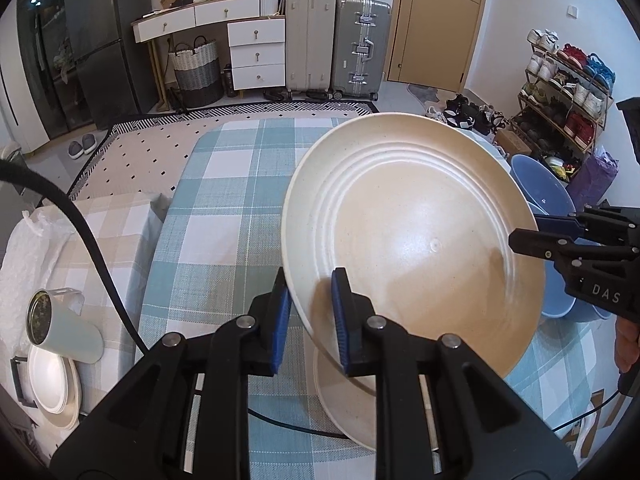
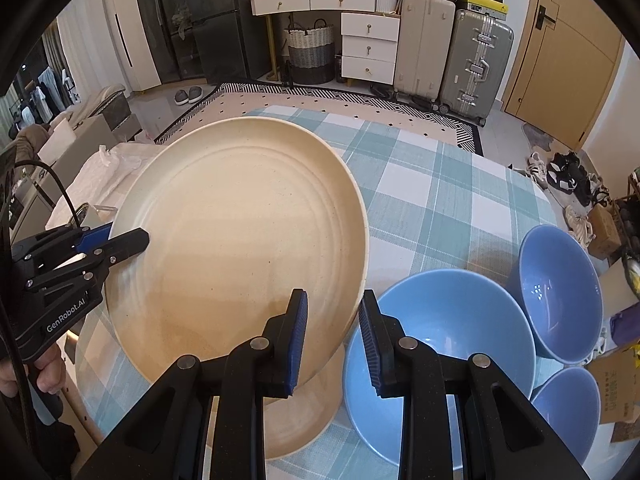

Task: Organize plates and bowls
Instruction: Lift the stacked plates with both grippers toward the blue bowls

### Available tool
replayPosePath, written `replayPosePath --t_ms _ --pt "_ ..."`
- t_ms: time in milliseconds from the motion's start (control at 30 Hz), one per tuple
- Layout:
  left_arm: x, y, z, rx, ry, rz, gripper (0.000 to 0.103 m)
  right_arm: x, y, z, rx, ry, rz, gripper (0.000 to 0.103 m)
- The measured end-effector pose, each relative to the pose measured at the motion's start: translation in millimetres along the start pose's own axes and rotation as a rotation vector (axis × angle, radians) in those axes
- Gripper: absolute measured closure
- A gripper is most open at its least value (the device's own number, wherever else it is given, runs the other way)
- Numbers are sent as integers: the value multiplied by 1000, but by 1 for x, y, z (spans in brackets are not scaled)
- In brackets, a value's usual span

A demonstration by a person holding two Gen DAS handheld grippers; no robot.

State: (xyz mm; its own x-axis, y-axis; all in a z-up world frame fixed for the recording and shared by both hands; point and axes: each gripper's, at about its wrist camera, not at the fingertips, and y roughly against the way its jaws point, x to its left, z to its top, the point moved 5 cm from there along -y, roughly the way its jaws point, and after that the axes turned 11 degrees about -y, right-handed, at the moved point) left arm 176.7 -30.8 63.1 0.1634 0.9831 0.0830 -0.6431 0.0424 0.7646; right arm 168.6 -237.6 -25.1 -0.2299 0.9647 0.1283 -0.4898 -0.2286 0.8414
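A large cream plate (image 1: 416,240) is held tilted above the checked tablecloth, and it also shows in the right wrist view (image 2: 240,240). My left gripper (image 1: 310,316) straddles its left rim, one pad on each face. My right gripper (image 2: 332,340) straddles its right rim, also seen from the left wrist view (image 1: 532,236). Whether either pair of pads presses the rim is unclear. A second cream plate (image 1: 344,404) lies flat on the table under it, and it also shows in the right wrist view (image 2: 296,420). Three blue bowls (image 2: 440,360) (image 2: 560,292) (image 2: 568,408) stand to the right.
A stack of white plates (image 1: 52,388) and a pale mug (image 1: 60,328) lying on its side sit on a side surface at left. A black cable (image 1: 96,256) crosses there. Suitcases (image 1: 340,44), drawers and a shoe rack (image 1: 568,92) stand beyond the table.
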Motion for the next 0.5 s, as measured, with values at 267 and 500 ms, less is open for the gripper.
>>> replayPosePath --t_ms 267,500 --pt "-7 9 -8 -11 -14 6 87 2 11 -18 -18 -4 13 76" --pt "-13 14 -21 -4 -40 12 87 4 11 -37 -5 -7 25 75"
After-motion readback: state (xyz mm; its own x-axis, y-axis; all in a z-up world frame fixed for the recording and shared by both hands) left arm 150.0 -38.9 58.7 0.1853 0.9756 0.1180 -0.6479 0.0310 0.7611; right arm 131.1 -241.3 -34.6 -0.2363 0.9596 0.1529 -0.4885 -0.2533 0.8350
